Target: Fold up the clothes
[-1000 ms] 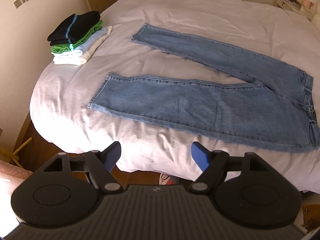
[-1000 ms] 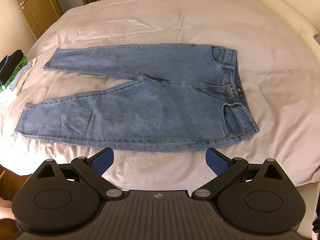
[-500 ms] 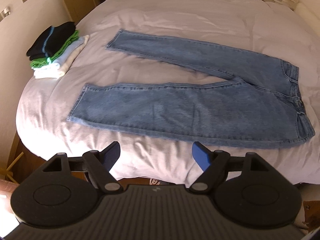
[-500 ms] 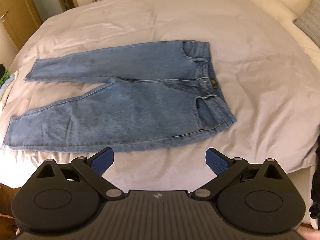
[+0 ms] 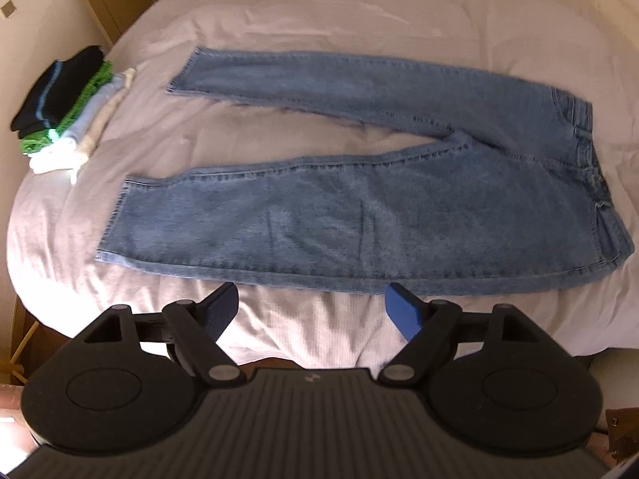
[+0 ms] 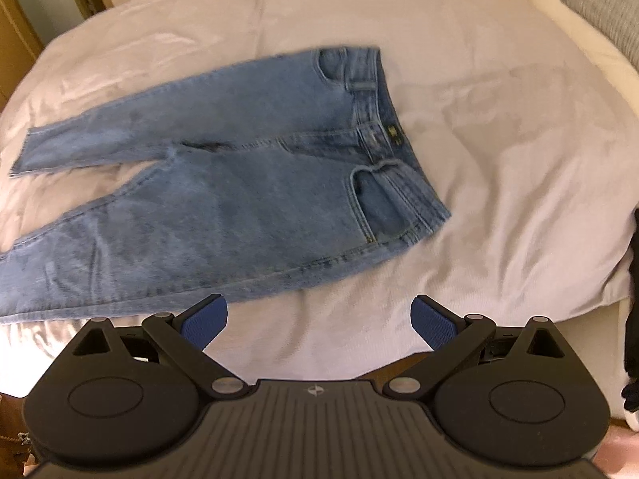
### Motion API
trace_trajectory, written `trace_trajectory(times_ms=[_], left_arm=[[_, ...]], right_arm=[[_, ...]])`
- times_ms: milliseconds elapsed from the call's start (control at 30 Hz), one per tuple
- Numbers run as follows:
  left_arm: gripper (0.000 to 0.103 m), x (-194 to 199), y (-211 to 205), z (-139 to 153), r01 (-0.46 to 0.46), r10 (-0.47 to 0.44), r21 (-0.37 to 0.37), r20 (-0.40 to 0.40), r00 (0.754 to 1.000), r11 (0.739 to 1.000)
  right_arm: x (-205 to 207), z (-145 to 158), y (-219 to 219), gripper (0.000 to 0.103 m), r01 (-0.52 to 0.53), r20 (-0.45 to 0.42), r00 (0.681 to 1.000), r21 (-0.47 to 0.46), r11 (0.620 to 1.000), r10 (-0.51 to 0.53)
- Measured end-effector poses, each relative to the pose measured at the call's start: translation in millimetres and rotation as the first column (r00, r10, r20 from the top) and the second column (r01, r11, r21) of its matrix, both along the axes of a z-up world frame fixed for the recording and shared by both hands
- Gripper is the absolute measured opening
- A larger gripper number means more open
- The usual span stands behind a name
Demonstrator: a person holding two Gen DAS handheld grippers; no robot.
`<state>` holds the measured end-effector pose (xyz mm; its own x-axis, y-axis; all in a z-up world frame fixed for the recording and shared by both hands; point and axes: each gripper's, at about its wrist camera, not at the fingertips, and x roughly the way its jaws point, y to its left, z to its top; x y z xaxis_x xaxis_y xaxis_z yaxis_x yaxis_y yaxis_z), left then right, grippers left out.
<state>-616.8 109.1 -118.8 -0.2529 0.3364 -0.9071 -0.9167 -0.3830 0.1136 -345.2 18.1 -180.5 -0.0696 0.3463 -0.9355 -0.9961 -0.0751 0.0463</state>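
A pair of blue jeans (image 5: 359, 215) lies flat on the white bed (image 5: 359, 12), legs spread apart to the left, waistband at the right. It also shows in the right wrist view (image 6: 223, 199), waistband toward the right. My left gripper (image 5: 313, 307) is open and empty, just short of the near leg's lower edge. My right gripper (image 6: 319, 319) is open and empty, just below the jeans' near edge by the hip.
A stack of folded clothes (image 5: 64, 107), black on top, then green, pale blue and white, sits at the bed's left edge. A grey pillow (image 6: 607, 4) lies at the far right. The bed's near edge drops to the floor below both grippers.
Both grippers have moved closer to the jeans' near edge; the right view has swung to the right, toward the waistband. Both stay open.
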Motion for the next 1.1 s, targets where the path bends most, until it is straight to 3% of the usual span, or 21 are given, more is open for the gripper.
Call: trace_trajectory(times_ms=[367,500,533,600,733,800,900,1000,1100], left_arm=[[0.077,-40,101,-119,0.105,-0.095,-0.110,0.089,0.992,0.988],[0.076,-59,140,-158,0.152,-0.135,-0.144,0.123,0.983,0.978],[0.068,-64,149,-164,0.166,-0.147,-0.160,0.127,0.981,0.973],[0.055,-76,168,-171,0.208,-0.182,-0.172,0.153,0.971,0.963],[0.052,-103,216,-166,0.312,-0.291,-0.106,0.180,0.940,0.944],[0.052,-114,250,-167,0.379,-0.366,-0.065,0.159,0.917,0.923],[0.052,-118,308,-173,0.493,-0.488,0.000,0.138,0.862,0.870],[0.063,-117,363,-176,0.614,-0.619,0.083,0.120,0.776,0.785],[0.073,-120,414,-181,0.723,-0.736,0.143,0.078,0.672,0.676]], right_arm=[[-24,-99,83,0.098,0.035,-0.082,0.996,-0.097,0.995,-0.043],[-41,-132,122,0.095,0.034,-0.075,0.996,-0.124,0.992,-0.044],[-45,-138,131,0.095,0.027,-0.064,0.997,-0.135,0.991,-0.036],[-54,-146,148,0.079,0.004,-0.046,0.999,-0.154,0.988,-0.012],[-60,-137,187,0.073,-0.069,-0.099,0.993,-0.063,0.996,0.062],[-59,-135,214,0.072,-0.091,-0.104,0.991,-0.024,0.996,0.088],[-59,-137,259,0.071,-0.120,-0.094,0.988,0.024,0.993,0.121],[-64,-133,301,0.071,-0.203,-0.088,0.973,0.092,0.975,0.211],[-74,-130,335,0.072,-0.346,-0.024,0.935,0.148,0.926,0.353]])
